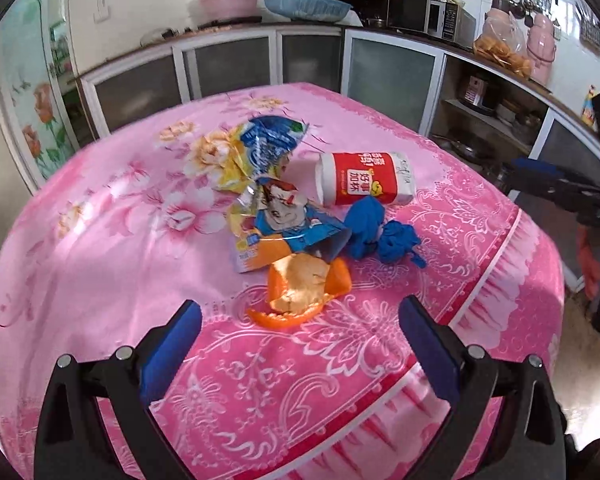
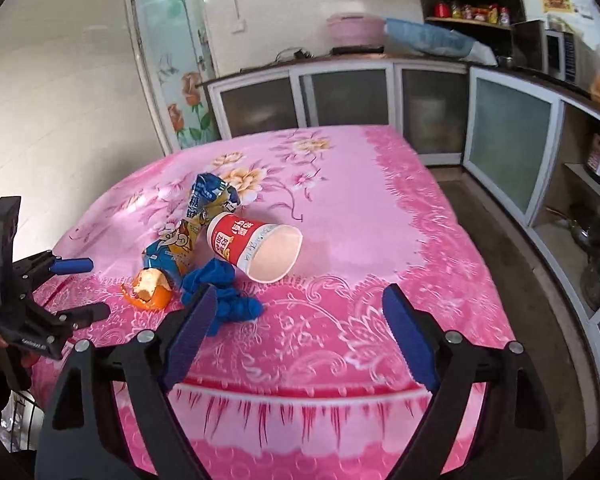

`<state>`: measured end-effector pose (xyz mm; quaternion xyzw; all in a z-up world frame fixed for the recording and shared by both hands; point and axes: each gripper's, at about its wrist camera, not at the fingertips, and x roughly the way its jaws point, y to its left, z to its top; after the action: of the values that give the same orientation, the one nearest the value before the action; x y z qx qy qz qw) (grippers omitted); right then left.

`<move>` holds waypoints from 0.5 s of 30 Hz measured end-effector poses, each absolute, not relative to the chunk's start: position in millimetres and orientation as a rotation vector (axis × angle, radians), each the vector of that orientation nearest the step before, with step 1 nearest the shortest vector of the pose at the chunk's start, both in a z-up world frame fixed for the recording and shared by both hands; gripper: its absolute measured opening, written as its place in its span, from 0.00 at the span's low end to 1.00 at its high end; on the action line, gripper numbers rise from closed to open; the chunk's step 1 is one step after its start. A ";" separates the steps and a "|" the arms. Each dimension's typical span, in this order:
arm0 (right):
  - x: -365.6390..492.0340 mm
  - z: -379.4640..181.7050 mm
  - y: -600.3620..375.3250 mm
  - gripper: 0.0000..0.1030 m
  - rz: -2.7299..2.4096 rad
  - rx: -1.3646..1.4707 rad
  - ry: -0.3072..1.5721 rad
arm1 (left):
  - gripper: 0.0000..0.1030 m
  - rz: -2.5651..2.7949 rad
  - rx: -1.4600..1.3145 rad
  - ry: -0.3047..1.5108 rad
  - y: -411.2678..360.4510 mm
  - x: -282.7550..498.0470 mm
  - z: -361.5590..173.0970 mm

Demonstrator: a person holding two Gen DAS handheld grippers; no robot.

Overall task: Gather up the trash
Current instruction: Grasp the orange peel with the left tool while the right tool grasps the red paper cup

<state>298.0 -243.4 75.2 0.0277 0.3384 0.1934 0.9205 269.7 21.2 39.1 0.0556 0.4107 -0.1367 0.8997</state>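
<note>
A small heap of trash lies on the pink flowered tablecloth (image 1: 100,240). It holds orange peel (image 1: 300,288), a blue and yellow snack wrapper (image 1: 276,220), a tipped red and white paper cup (image 1: 364,178) and a crumpled blue glove (image 1: 380,236). My left gripper (image 1: 300,328) is open just short of the peel. My right gripper (image 2: 296,316) is open near the table's front edge, with the blue glove (image 2: 220,292) by its left finger and the cup (image 2: 256,246) beyond. The peel (image 2: 150,286) and wrapper (image 2: 188,232) lie to its left. The left gripper (image 2: 76,288) shows open in the right wrist view.
The tablecloth (image 2: 380,208) hangs over the table edges. Kitchen cabinets (image 2: 340,96) run along the back and right walls, with a microwave (image 1: 428,16) on the counter. A glass door (image 2: 168,64) stands at the back left. Bare floor (image 2: 520,260) lies right of the table.
</note>
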 end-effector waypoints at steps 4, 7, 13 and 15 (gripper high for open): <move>322.7 65.9 -230.0 0.74 0.410 0.040 0.748 | 0.92 -0.278 0.103 0.905 23.2 286.1 30.3; 338.4 59.0 -221.5 0.72 0.426 0.036 0.781 | 0.92 -0.292 0.089 0.927 23.8 295.7 26.1; 360.8 53.3 -206.0 0.71 0.506 0.065 0.839 | 0.92 -0.307 0.078 0.978 24.2 312.1 13.1; 366.7 50.6 -199.7 0.70 0.533 0.070 0.856 | 0.92 -0.310 0.071 0.997 24.9 316.1 8.0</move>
<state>366.7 -199.7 50.6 0.0337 0.4100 0.2555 0.8749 316.1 24.9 8.0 0.0340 0.4762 -0.1481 0.8661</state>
